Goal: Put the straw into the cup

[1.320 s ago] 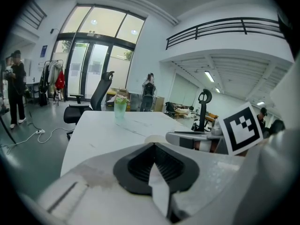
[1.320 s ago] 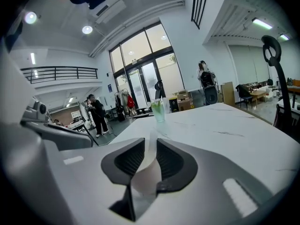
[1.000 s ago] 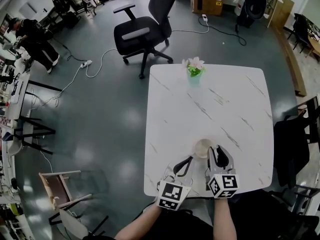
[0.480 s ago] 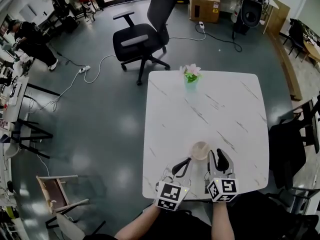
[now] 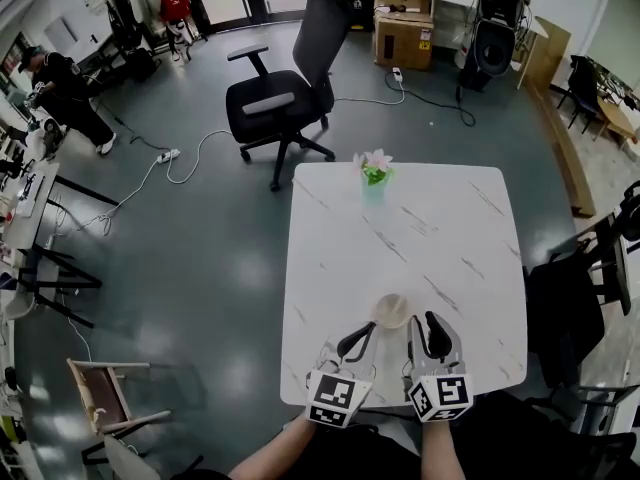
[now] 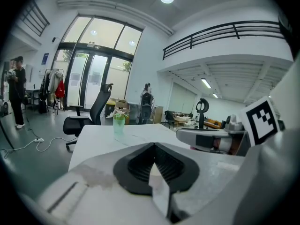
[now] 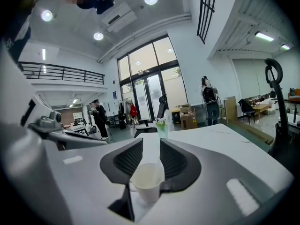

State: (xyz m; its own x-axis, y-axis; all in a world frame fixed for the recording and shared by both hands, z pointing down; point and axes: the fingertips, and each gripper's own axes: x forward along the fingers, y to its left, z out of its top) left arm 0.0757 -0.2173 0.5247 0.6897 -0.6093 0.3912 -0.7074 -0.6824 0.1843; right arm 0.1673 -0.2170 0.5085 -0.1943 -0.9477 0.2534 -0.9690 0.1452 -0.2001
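Right gripper point(image 7: 151, 145) has its jaws apart and closing a little, with nothing pinched. The cup point(image 7: 147, 179) shows low in the gap between the pads and neither pad presses on it. In the head view I read the cup as upright on the white table point(image 5: 450, 228), lower centre of the frame, just beside the right gripper's tips and slightly up-left of them. Left gripper point(image 6: 154, 146) has its jaws together at the tips and I see nothing held. It sits lower left of the cup, on the other side from the right one. I judge the two tools flank the cup so one can steady it while the other handles the straw. I can't pick out the straw for sure: there is only a faint pale streak inside the cup in the right gripper view, too faint to call. Around it, a flower vase point(image 5: 375, 176) stands at the table's far edge, well apart from the cup and not in the way. Off the table are an office chair point(image 5: 280, 93) at upper centre, a cardboard box point(image 5: 402, 36) at top and a person point(image 5: 62, 86) at upper left. I see nothing over the cup's mouth.
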